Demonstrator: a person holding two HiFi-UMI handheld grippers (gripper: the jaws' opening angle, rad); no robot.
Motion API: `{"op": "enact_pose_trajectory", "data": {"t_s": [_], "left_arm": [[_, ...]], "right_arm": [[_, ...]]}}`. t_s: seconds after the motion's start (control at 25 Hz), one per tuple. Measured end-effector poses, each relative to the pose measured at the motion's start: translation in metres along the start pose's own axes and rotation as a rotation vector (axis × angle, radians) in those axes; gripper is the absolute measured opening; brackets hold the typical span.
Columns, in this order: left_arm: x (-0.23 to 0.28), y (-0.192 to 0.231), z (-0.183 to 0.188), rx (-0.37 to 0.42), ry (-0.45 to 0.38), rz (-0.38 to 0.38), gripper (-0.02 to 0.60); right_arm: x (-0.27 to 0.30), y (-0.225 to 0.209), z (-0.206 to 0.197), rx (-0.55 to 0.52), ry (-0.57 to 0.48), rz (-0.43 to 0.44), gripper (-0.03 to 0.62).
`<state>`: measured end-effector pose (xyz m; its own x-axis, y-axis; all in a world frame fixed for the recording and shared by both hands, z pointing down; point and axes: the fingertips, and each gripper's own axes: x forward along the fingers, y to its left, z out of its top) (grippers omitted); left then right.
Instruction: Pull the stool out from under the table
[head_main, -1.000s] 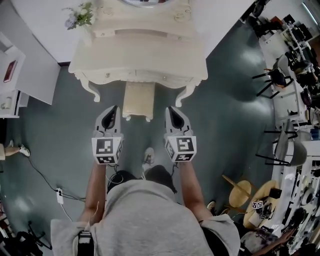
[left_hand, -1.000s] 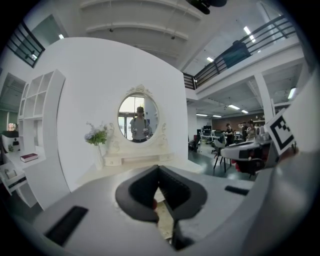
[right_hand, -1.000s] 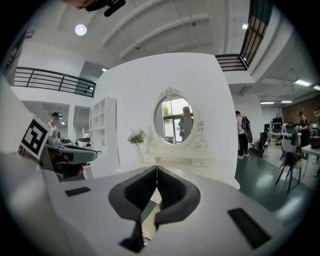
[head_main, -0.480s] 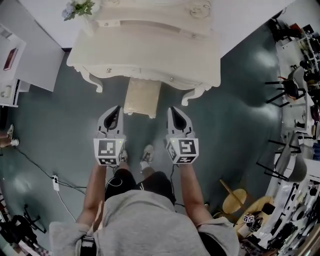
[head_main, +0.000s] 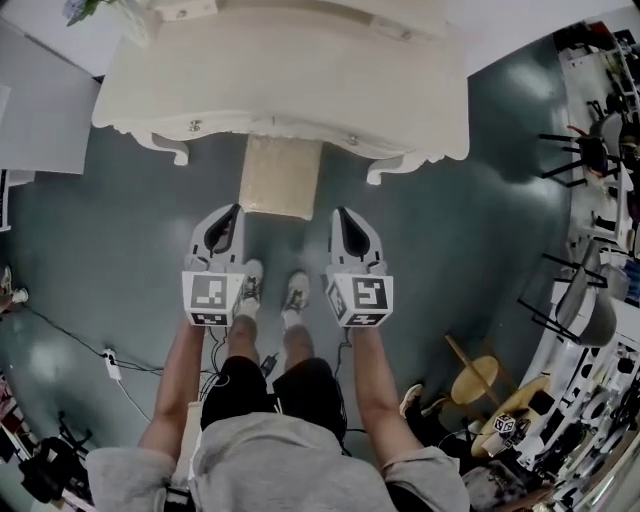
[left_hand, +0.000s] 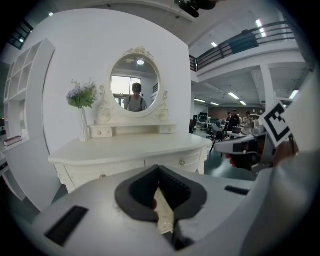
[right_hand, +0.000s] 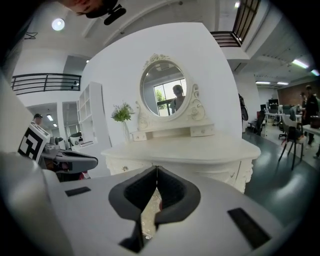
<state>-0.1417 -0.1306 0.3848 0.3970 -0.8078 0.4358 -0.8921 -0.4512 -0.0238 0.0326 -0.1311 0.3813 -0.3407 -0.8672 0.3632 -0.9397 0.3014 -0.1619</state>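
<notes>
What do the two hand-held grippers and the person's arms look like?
The left hand-held gripper and the right hand-held gripper are alike: a smooth light grey shell tapering to a pointed tip, lined inside with black pads. Each carries a white cube printed with black square markers at the back. The person wears a grey short-sleeved shirt; the forearms are bare.

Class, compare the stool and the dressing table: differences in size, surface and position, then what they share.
The dressing table is far wider than the stool. The table's top looks smooth; the stool's seat looks textured. The table stands over the stool, whose far end is tucked beneath it. Both are cream-coloured.
</notes>
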Motion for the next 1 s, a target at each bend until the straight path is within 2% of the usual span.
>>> {"op": "enact_pose_trajectory", "data": {"t_s": [0.2, 0.36, 0.64, 1.0], "left_arm": [[0.039, 0.01, -0.042, 0.005, 0.02, -0.031, 0.003], [0.069, 0.017, -0.084, -0.052, 0.052, -0.022, 0.003], [0.112, 0.024, -0.155, -0.064, 0.083, -0.023, 0.002], [0.149, 0.02, -0.237, -0.074, 0.137, -0.065, 0.003]], "right_arm": [[0.035, -0.011, -0.044, 0.029, 0.03, -0.023, 0.014], [0.062, -0.019, -0.089, 0.055, 0.063, -0.034, 0.014], [0.095, -0.036, -0.167, 0.094, 0.116, -0.049, 0.014], [0.133, -0.056, -0.24, 0.086, 0.146, -0.06, 0.014]]}}
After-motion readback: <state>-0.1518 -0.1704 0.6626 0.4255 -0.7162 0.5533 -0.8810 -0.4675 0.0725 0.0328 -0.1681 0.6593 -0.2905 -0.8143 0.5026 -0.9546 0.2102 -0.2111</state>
